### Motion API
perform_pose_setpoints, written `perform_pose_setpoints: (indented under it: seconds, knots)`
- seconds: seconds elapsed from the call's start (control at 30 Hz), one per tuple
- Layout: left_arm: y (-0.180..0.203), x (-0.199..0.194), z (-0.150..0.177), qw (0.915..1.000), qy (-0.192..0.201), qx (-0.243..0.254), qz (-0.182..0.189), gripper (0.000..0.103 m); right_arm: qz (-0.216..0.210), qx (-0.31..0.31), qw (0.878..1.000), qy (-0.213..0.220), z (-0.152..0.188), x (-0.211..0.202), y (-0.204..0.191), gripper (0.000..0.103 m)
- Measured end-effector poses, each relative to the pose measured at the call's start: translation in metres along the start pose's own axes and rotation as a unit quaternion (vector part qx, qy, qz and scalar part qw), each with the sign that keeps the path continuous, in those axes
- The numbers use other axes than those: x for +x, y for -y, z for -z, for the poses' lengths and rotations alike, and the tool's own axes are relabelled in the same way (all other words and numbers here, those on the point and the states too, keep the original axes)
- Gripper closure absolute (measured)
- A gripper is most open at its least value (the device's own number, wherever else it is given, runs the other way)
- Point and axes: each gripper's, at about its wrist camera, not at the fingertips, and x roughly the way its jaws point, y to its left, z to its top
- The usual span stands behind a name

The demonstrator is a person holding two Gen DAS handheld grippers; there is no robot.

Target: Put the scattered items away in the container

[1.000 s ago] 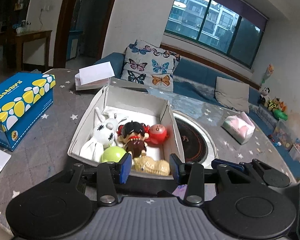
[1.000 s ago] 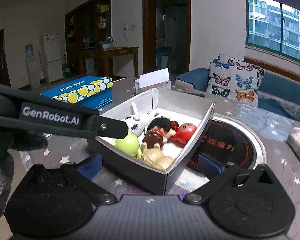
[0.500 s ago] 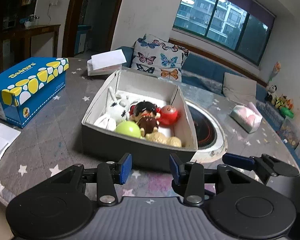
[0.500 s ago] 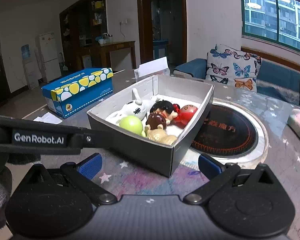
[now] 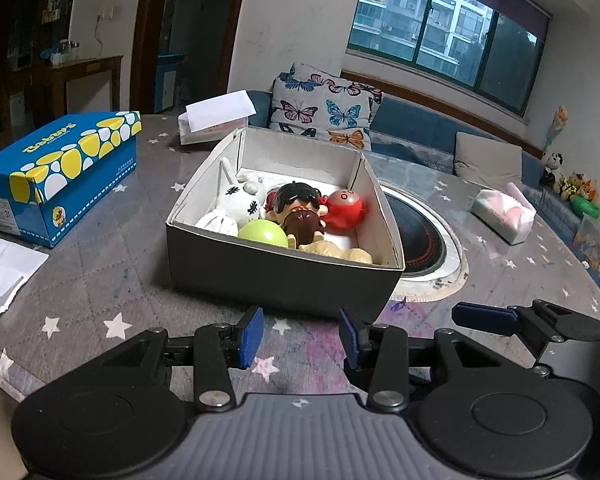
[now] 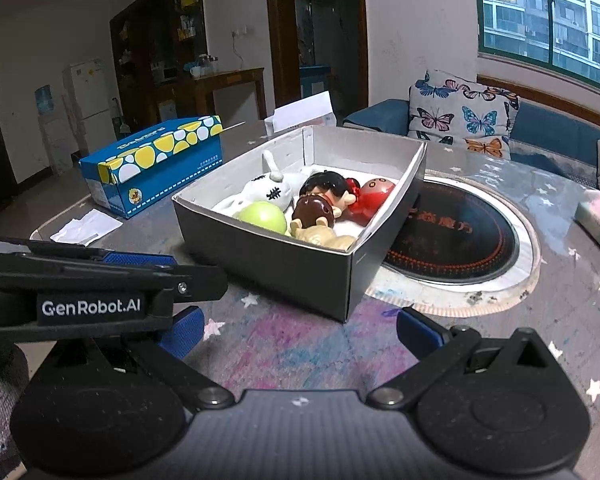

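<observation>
We are logging both tools drawn back from the box compared with a second ago: then the left gripper's tips sat right at the near wall, with the toys just beyond them, and now bare tabletop (image 5: 100,264) shows between the tips and that wall. Nearest to us, the left gripper (image 5: 299,339) is hanging over the near edge of the tabletop with its blue pads parted and nothing between them; the right gripper (image 6: 298,330) is beside it, jaws spread wider and likewise empty. Just beyond, the grey box (image 5: 284,276) is sitting near the middle of the tabletop, its far right corner overlapping the round hotplate (image 5: 428,236). Inside we are counting a green ball (image 5: 263,232), a tan figure (image 5: 340,251), a dark-haired doll (image 5: 296,208), a white rabbit (image 5: 236,200) and a red toy (image 5: 346,210), all below the rim. Toward the left edge a blue tissue box (image 5: 60,172) and a white paper scrap (image 5: 4,272) are lying well apart from the box. We are judging the toys gathered and the tidying essentially complete, since no loose toy is showing on the tabletop in either view.
</observation>
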Motion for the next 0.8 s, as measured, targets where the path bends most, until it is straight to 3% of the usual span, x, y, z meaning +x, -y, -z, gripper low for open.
perform_pose_setpoints:
  seconds: [0.8]
  knots:
    - [-0.006, 0.005, 0.004, 0.9998, -0.008, 0.000, -0.020, 0.059, -0.009, -0.002, 1.000, -0.017, 0.006, 0.011, -0.009, 0.000]
